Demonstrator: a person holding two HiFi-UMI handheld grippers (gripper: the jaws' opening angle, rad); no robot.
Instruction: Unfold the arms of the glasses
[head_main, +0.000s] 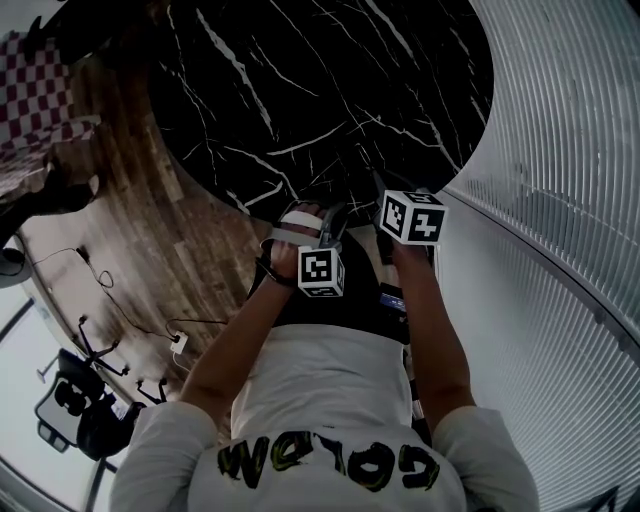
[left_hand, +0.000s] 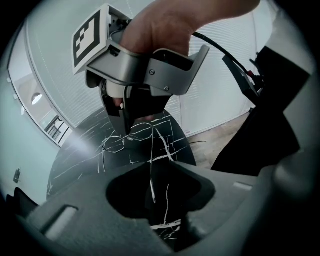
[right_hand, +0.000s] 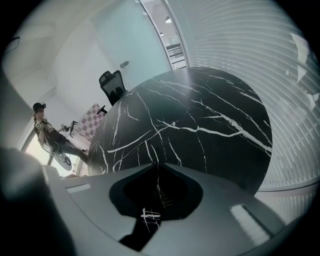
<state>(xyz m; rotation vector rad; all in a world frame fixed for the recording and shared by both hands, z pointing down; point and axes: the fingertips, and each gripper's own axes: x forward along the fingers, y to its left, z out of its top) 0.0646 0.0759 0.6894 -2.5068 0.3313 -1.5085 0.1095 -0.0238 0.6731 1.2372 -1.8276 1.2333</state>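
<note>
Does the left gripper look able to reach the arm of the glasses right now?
Probably yes. The arm of the glasses runs between the left gripper's open jaws with nothing blocking, while the right gripper seems to hold them.

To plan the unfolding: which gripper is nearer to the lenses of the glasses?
Right. The right gripper pinches the glasses beside the lenses; the left gripper sits further back, near one arm's tip.

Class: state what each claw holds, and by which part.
Right claw grips the wire glasses at the front frame. Left claw stands open, one temple arm between its jaws, ungripped.
</note>
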